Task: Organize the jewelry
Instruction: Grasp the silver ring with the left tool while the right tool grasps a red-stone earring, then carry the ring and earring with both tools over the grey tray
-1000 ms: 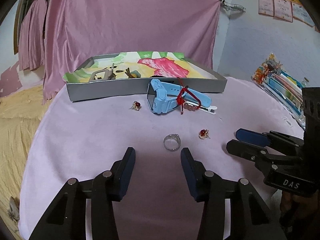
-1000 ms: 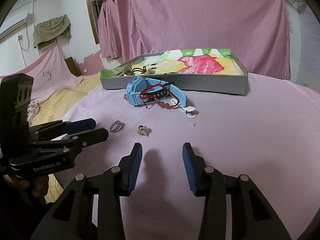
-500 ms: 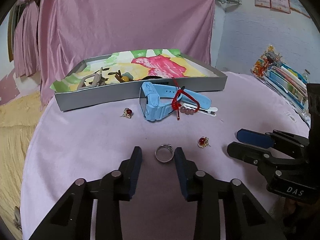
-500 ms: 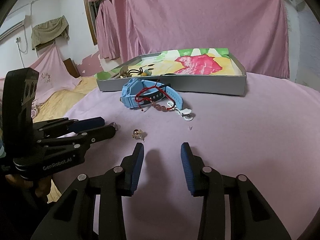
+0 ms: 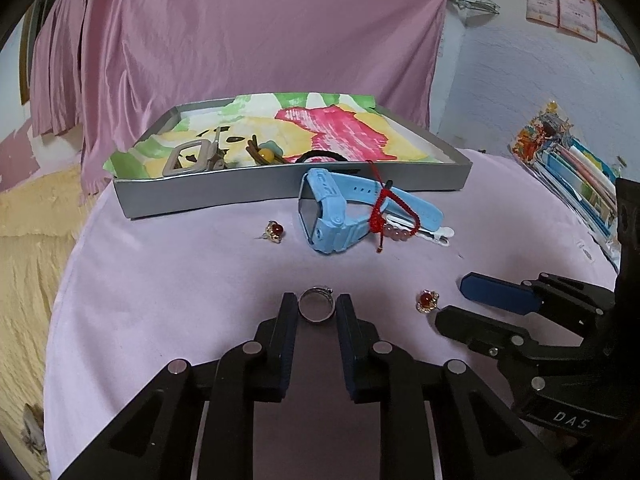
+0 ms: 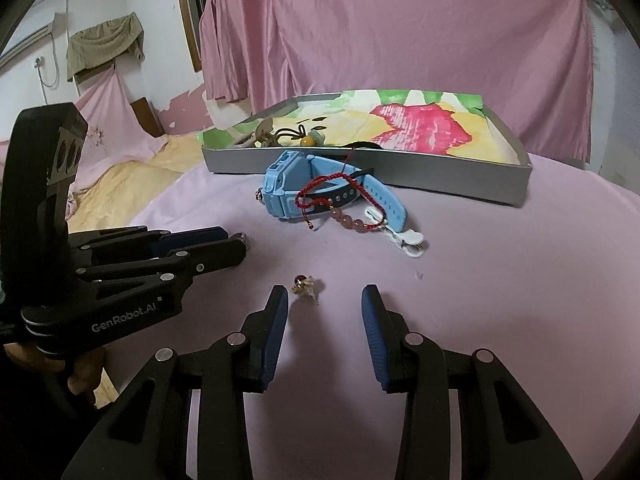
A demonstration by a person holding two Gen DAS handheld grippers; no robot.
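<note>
A silver ring (image 5: 317, 306) lies on the pink cloth between the tips of my left gripper (image 5: 317, 309), whose jaws are shut on it. My right gripper (image 6: 324, 312) is open, with a gold earring with a red stone (image 6: 305, 284) just ahead between its tips. The same earring (image 5: 427, 301) shows in the left wrist view, right of the ring. A second red earring (image 5: 274, 232) lies near the grey tray (image 5: 280, 192). A blue watch (image 5: 340, 216), a red cord bracelet (image 5: 386, 216) and a white clip (image 5: 436, 236) lie in front of the tray.
The tray holds a buckle (image 5: 188, 160), hair ties and a colourful paper lining. A stack of booklets (image 5: 576, 176) lies at the table's right edge. A yellow blanket (image 5: 28, 240) lies beyond the left edge. Pink curtain hangs behind.
My left gripper moved forward around the ring and closed on it. My right gripper moved forward, so the earring now sits between its open tips.
</note>
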